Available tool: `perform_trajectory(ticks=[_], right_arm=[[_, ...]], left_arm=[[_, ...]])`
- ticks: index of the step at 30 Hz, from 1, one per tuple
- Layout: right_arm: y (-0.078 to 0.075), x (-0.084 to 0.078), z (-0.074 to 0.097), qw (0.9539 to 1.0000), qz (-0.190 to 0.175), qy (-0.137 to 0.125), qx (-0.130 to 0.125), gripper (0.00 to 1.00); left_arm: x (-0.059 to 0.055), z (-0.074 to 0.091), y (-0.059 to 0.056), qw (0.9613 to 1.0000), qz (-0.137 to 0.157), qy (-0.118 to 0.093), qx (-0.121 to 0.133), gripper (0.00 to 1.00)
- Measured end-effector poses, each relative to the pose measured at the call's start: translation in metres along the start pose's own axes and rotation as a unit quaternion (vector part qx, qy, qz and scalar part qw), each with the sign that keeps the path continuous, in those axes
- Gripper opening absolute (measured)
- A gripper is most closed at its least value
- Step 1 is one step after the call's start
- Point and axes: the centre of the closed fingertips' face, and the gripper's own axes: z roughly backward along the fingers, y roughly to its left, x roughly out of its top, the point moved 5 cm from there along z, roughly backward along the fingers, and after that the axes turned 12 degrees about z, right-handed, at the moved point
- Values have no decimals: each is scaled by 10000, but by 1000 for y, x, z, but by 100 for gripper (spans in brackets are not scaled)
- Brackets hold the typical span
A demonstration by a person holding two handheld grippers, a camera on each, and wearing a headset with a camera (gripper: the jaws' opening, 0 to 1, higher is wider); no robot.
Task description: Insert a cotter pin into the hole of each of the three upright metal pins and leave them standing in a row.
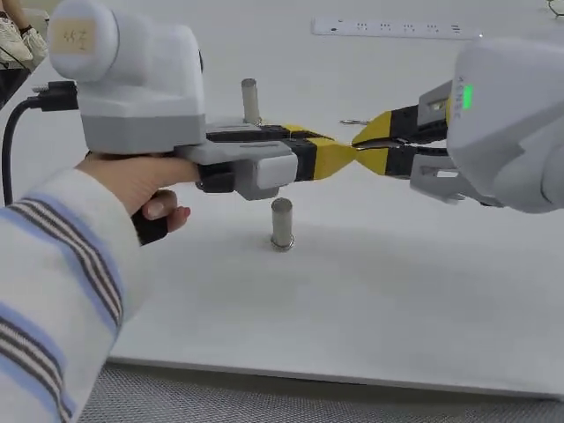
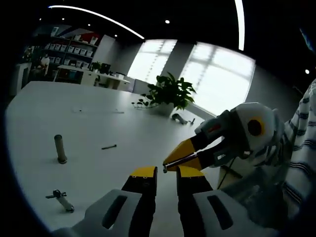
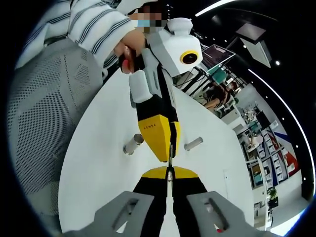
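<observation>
In the head view the left gripper (image 2: 167, 174) and right gripper (image 3: 169, 174) meet tip to tip above the worktop (image 1: 397, 291), roughly between the two upright pins. The near pin (image 1: 281, 225) stands just below the left gripper. The far pin (image 1: 250, 100) stands behind it, its foot hidden by the gripper's body.

The right gripper view adds the detail: its own jaws are pressed together on a thin cotter pin (image 3: 170, 160), which runs forward into the tip of the left gripper. In the left gripper view that gripper's own jaws stand a little apart, with the right gripper's tip at the mouth of the gap. Whether they touch the cotter pin cannot be told.

The left gripper view also brings in a third pin lying (image 2: 61, 199) on its side to the left, something wiry through its end, and a loose cotter pin (image 2: 109, 146) farther off.

A hand (image 1: 141, 181) in a striped sleeve (image 1: 53, 264) holds the left gripper. A power strip (image 1: 397, 28) lies at the far edge, and a plant (image 2: 170, 91) stands by the windows.
</observation>
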Motion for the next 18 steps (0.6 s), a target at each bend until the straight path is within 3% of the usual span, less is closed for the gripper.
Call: perform_trajectory(ticks=[8, 18], right_arm=[[2, 2, 2, 10000, 35, 20, 2, 0], [3, 4, 5, 9999, 98, 33, -8, 0]], left_arm=[[0, 3, -2, 10000, 78, -11, -34, 0], [-2, 5, -6, 10000, 71, -6, -68, 0]])
